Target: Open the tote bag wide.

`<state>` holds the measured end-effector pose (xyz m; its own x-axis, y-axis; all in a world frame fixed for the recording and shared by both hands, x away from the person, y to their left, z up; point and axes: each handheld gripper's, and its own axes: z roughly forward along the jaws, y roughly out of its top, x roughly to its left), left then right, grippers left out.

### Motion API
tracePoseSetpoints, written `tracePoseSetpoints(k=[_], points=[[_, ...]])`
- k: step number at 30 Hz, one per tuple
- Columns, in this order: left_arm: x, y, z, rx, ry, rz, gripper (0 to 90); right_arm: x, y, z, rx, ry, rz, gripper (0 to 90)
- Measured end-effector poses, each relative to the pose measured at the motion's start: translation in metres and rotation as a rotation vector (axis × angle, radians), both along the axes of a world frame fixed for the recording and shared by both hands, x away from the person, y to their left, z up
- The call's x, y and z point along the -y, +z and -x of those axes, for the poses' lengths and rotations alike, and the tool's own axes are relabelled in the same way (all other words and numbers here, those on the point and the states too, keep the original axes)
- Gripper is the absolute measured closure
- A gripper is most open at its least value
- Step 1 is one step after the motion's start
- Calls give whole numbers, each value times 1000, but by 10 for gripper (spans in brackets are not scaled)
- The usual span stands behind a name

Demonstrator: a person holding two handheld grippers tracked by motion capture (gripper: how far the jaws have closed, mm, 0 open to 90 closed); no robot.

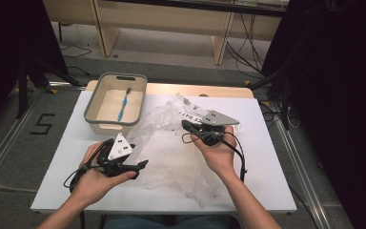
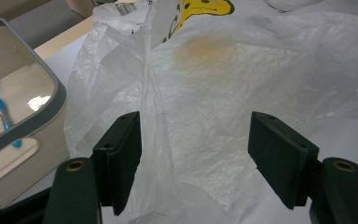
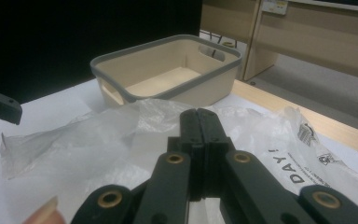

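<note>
1. Work in hand, as judged: spreading or flattening the plastic bag [image 1: 171, 152] on the white table [image 1: 267, 191]. The bag lies crumpled across the middle of the high view, between the two grippers and just right of the basket [image 1: 94, 112].

2. Right gripper [image 1: 187, 125], centre of the high view — jaws clenched together. In the right gripper view the pads meet with the film lying around and under their tips; whether a fold is pinched between them cannot be told. If it is, hold that end steady as the anchor.

3. Left gripper [image 2: 193, 154], lower left of the high view — jaws released and standing wide over the bag, with a raised fold just beside the left pad and nothing pressed. Advice: take one single layer near an edge, close fully, then draw away from the right gripper — low and slow, so the film does not tear or slip.

4. Keep the pull clear of the basket, upper left, which holds a blue toothbrush [image 1: 122, 106].

5. Condition of the bag: thin, translucent white, heavily creased; black lettering at its upper right end, a yellow print [image 2: 205, 7] and a faint orange stain [image 2: 205, 46] in the left gripper view.
</note>
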<state>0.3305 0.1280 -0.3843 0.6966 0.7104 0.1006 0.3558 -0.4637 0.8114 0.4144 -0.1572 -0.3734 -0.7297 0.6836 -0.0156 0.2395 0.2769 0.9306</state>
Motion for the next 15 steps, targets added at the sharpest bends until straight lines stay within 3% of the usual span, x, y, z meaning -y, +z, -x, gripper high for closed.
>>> tracePoseSetpoints(k=[15], points=[[-21,19,-18,19,53,26,301,1,-1,-1,-2,-4,3,900]])
